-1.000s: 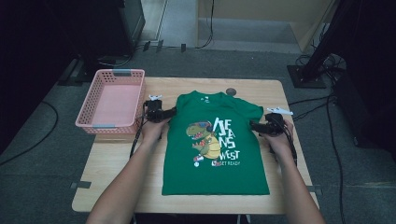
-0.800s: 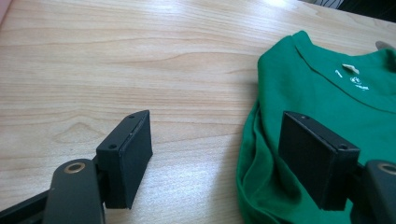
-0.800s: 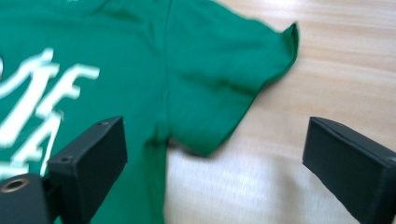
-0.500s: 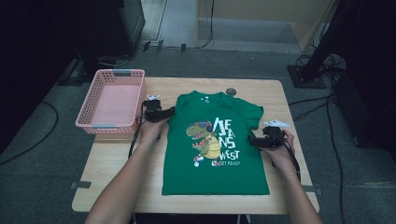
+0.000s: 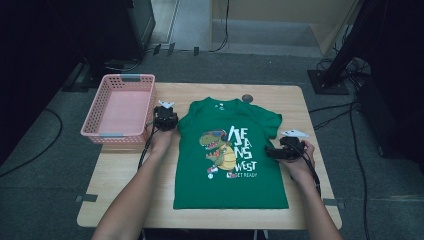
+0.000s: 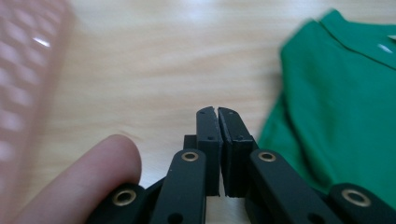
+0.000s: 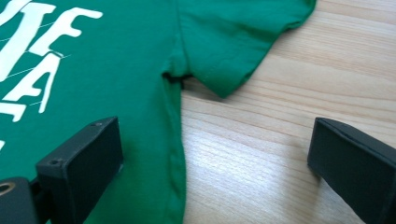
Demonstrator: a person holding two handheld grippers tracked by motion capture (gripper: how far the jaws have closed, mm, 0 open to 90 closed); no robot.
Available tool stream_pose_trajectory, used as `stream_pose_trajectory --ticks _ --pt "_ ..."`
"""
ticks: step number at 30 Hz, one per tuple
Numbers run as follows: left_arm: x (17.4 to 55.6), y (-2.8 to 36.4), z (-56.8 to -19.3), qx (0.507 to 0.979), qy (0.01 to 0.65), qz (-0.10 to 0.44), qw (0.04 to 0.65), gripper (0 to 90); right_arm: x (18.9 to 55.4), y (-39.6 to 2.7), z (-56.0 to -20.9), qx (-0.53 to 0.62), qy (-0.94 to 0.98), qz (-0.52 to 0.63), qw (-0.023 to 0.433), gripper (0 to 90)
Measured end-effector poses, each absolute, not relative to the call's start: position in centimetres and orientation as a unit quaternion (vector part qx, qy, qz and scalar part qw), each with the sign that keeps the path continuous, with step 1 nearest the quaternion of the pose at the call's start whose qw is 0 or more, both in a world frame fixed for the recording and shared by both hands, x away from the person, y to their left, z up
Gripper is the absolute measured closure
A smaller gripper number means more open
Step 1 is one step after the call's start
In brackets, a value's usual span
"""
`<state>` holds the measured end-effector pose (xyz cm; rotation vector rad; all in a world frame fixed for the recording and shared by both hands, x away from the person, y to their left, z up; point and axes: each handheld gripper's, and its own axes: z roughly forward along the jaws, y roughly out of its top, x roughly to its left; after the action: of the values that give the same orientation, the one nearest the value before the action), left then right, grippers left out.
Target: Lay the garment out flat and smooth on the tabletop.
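Observation:
A green T-shirt (image 5: 230,150) with a dinosaur print lies flat on the wooden table (image 5: 310,115), neck toward the far edge. My left gripper (image 5: 165,122) sits at the shirt's left sleeve. In the left gripper view its jaws have just been closing and now meet (image 6: 218,112) with nothing visible between them; the green cloth (image 6: 336,116) lies just to their right. My right gripper (image 5: 270,151) stands open (image 7: 215,154) low over the shirt's right side seam (image 7: 173,140), below the sleeve (image 7: 229,42). One jaw is over cloth, the other over bare wood.
A pink plastic basket (image 5: 92,115) stands at the table's left edge, close beside my left gripper, blurred in the left gripper view (image 6: 23,93). A small dark round thing (image 5: 247,98) lies near the far edge behind the collar. Cables run across the dark floor.
My right gripper moved from the right sleeve toward the near edge, along the shirt's right side. The left hand stayed by the left sleeve.

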<state>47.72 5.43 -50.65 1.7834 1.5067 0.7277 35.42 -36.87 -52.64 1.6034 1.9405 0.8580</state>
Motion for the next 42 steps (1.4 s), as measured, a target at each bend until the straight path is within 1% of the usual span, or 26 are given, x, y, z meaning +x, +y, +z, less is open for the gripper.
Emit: stream_pose_trajectory --ticks 2,4,5,6,7,10,12,15,16,17,19,20,21,23,25,26,27,28,31,32,33,34,36,38,39,42 --pt "47.8 5.6 -50.4 0.677 0.584 0.288 0.343 90.0 35.4 -37.0 -52.6 0.587 0.707 0.313 0.24 3.1" --pt "48.0 5.8 -50.3 0.678 0.589 0.274 0.346 89.2 35.3 -37.1 -52.6 0.589 0.706 0.313 0.24 3.1" --pt "48.0 5.8 -50.3 0.678 0.591 0.259 0.353 85.5 35.3 -37.1 -52.6 0.589 0.705 0.313 0.24 3.1" --pt "48.1 5.8 -50.3 0.676 0.594 0.24 0.364 78.5 35.3 -37.1 -52.6 0.59 0.705 0.313 0.24 3.1" --pt "48.2 5.7 -50.4 0.676 0.597 0.226 0.368 69.2 35.3 -37.1 -52.6 0.59 0.705 0.313 0.24 3.1" --pt "48.2 5.7 -50.6 0.669 0.601 0.191 0.392 61.3 35.3 -37.1 -52.6 0.589 0.705 0.312 0.241 3.1" --pt "48.3 5.5 -50.8 0.674 0.6 0.181 0.391 59.5 35.2 -37.2 -52.6 0.589 0.706 0.313 0.241 3.2" --pt "48.2 4.7 -51.3 0.702 0.581 0.177 0.372 60.6 35.2 -37.2 -52.6 0.588 0.706 0.313 0.241 3.2" --pt "48.2 4.7 -51.3 0.702 0.581 0.177 0.372 61.4 35.2 -37.2 -52.6 0.588 0.706 0.313 0.241 3.2" --pt "48.1 4.3 -51.3 0.712 0.569 0.19 0.364 66.1 35.2 -37.2 -52.6 0.588 0.706 0.313 0.241 3.2" --pt "48.1 3.9 -51.3 0.72 0.563 0.191 0.359 76.9 35.2 -37.2 -52.6 0.588 0.706 0.313 0.241 3.2" --pt "48.2 3.8 -51.2 0.721 0.565 0.185 0.356 76.9 35.2 -37.2 -52.7 0.588 0.706 0.313 0.242 3.2" --pt "48.2 3.7 -51.1 0.718 0.568 0.185 0.356 90.0 35.2 -37.2 -52.7 0.588 0.705 0.313 0.242 3.2" --pt "48.3 3.6 -50.5 0.715 0.563 0.166 0.38 90.0 35.2 -37.2 -52.6 0.589 0.705 0.313 0.241 3.2" --pt "47.9 3.0 -49.5 0.718 0.539 0.152 0.413 90.0 35.1 -37.2 -52.6 0.589 0.705 0.313 0.241 3.3" --pt "47.7 2.7 -49.0 0.724 0.525 0.151 0.42 90.0 35.1 -37.2 -52.6 0.589 0.705 0.313 0.241 3.3" --pt "47.7 2.7 -49.0 0.724 0.525 0.151 0.42 90.0 35.1 -37.2 -52.6 0.589 0.705 0.313 0.241 3.3" --pt "47.3 2.1 -47.8 0.723 0.504 0.139 0.452 90.0 35.1 -37.2 -52.6 0.589 0.705 0.313 0.241 3.3" --pt "47.2 2.3 -46.2 0.701 0.512 0.149 0.474 90.0 35.1 -37.2 -52.6 0.59 0.705 0.312 0.241 3.3" --pt "47.3 2.5 -45.8 0.69 0.524 0.162 0.471 90.0 35.1 -37.2 -52.6 0.59 0.705 0.312 0.241 3.3" --pt "47.3 2.5 -45.8 0.69 0.524 0.162 0.471 90.0 35.0 -37.2 -52.6 0.59 0.705 0.312 0.241 3.3" --pt "47.4 2.9 -45.6 0.681 0.541 0.179 0.461 90.0 35.0 -37.3 -52.6 0.59 0.705 0.312 0.242 3.3" --pt "47.7 4.0 -45.6 0.662 0.573 0.197 0.441 90.0 35.0 -37.3 -52.7 0.589 0.705 0.312 0.242 3.3" --pt "47.8 4.3 -45.7 0.659 0.582 0.202 0.43 90.0 35.0 -37.3 -52.7 0.589 0.705 0.312 0.242 3.3" --pt "47.9 4.8 -46.3 0.659 0.597 0.204 0.409 90.0 35.0 -37.3 -52.7 0.589 0.705 0.312 0.242 3.3" --pt "48.0 5.2 -47.5 0.659 0.62 0.234 0.355 90.0 35.0 -37.3 -52.7 0.589 0.705 0.312 0.242 3.3"
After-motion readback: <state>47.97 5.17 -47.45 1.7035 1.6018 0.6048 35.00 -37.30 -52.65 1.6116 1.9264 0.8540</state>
